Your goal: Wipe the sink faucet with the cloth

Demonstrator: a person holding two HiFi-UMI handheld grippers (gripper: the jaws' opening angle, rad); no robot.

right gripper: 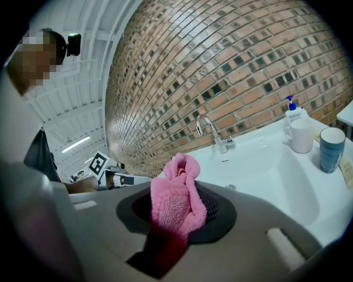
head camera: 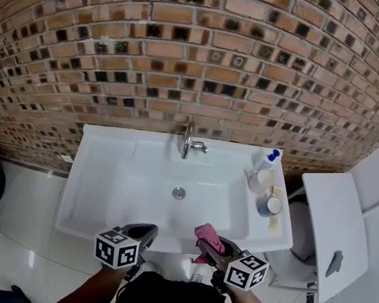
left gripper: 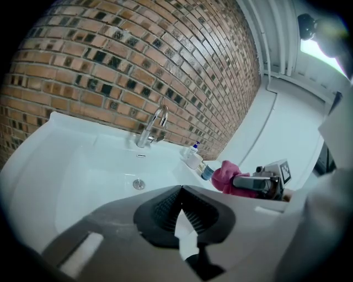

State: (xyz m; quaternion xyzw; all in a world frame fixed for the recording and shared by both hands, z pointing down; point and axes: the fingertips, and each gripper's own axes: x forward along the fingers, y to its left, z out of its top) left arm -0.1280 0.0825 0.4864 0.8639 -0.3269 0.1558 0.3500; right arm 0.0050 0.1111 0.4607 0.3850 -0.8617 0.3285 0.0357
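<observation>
Cloth is pink, all bunched up, and pinched tight in the right gripper. The jaws are clamped on its middle, so a lump of it pokes up past the tips and the rest hangs down between the pads. That gripper sits at the front edge of the white sink, a bit right of centre.

The faucet is a chrome curved-spout one, standing upright at the middle of the back ledge right against the brick wall. It's well apart from the cloth, with the whole basin between them, so nothing is touching it. The drain is roughly in line between the faucet and the grippers.

The left gripper is over the front rim too, just beside the right one but not touching it. Its jaws are pressed together at the tips with nothing between them (only a sliver of light shows lower down between the ribbed pads).

On the sink's right-hand ledge there's a pump soap bottle with a blue top nearest the wall. A white mug is just in front of it, then a blue cup closer to the front. All three are upright.
</observation>
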